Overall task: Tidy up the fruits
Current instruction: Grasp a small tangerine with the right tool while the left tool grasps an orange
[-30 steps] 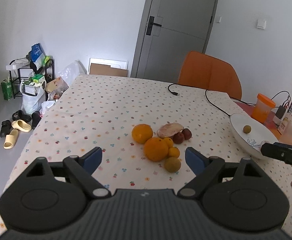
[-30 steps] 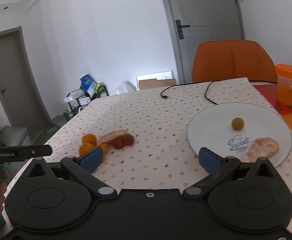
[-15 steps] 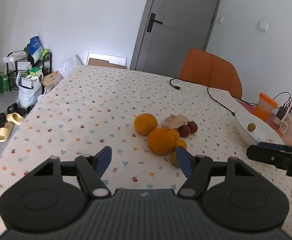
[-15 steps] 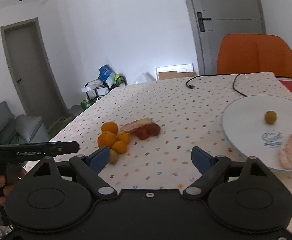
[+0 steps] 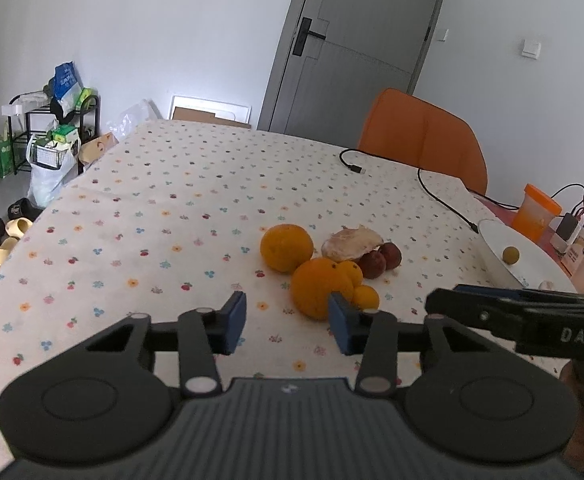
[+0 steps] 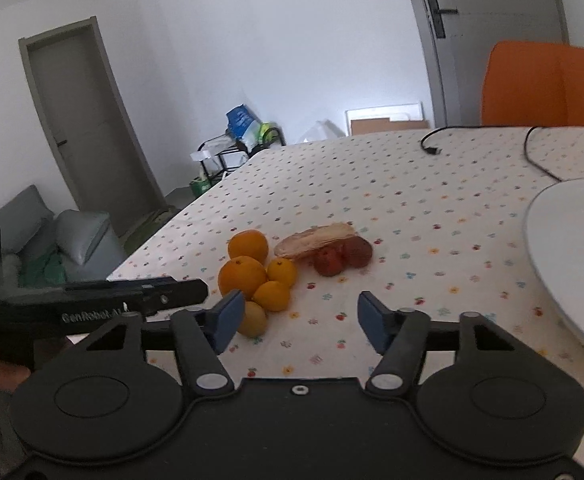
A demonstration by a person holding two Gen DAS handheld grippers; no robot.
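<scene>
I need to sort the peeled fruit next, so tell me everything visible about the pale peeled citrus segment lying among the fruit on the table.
The pale peeled citrus segment is a curved wedge, cream to pinkish, with a dry, papery-looking membrane and ragged edges. It lies on its side on the dotted tablecloth at the far side of the fruit cluster. Its right end rests over the two dark red round fruits; a large orange sits just to its left, whether touching is unclear. Neither tool touches it.

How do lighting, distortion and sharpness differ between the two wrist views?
Left wrist view: even daylight, soft shadows under the oranges, the door bowed by the fisheye, corners black, fruit sharp. Right wrist view: same flat light, the orange chair and plate near the edge smeared and stretched.
</scene>
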